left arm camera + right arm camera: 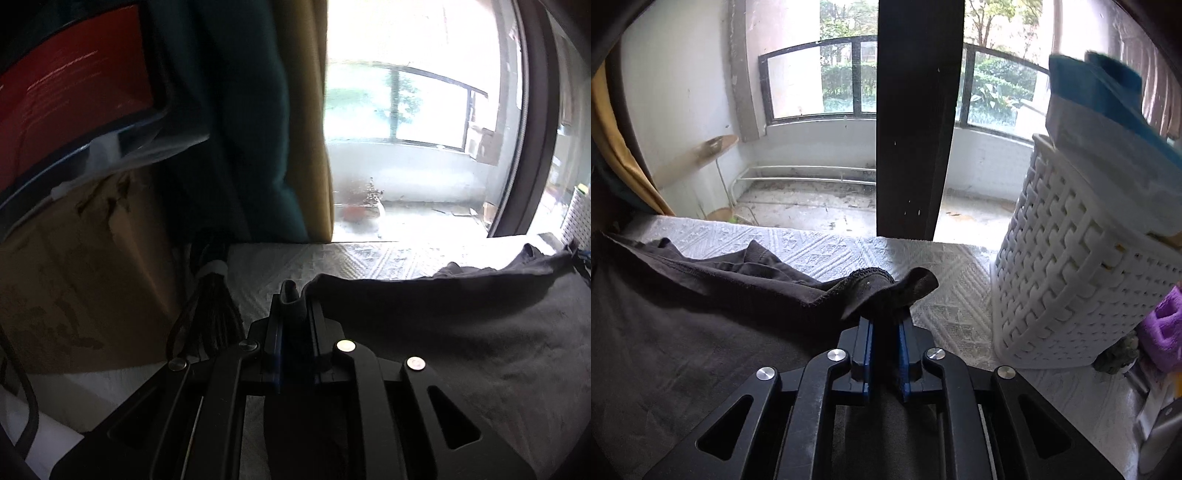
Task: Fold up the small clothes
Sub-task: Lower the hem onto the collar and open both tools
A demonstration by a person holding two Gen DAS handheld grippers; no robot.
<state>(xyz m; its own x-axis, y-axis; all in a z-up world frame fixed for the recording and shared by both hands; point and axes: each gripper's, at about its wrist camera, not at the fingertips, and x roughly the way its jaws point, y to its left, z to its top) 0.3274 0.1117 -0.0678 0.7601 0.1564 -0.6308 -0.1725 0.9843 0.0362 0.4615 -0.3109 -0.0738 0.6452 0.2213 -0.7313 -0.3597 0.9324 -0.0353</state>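
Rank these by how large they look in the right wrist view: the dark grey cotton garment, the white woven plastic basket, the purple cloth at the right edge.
1. Dark grey cotton garment, though it lies nearest the camera.
2. White woven plastic basket.
3. Purple cloth, only partly in view.

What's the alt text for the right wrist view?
The right tongs pinch a bunched corner of a dark grey garment lying on a white patterned tablecloth. A white woven basket stands to the right, with a dark post and balcony windows behind.
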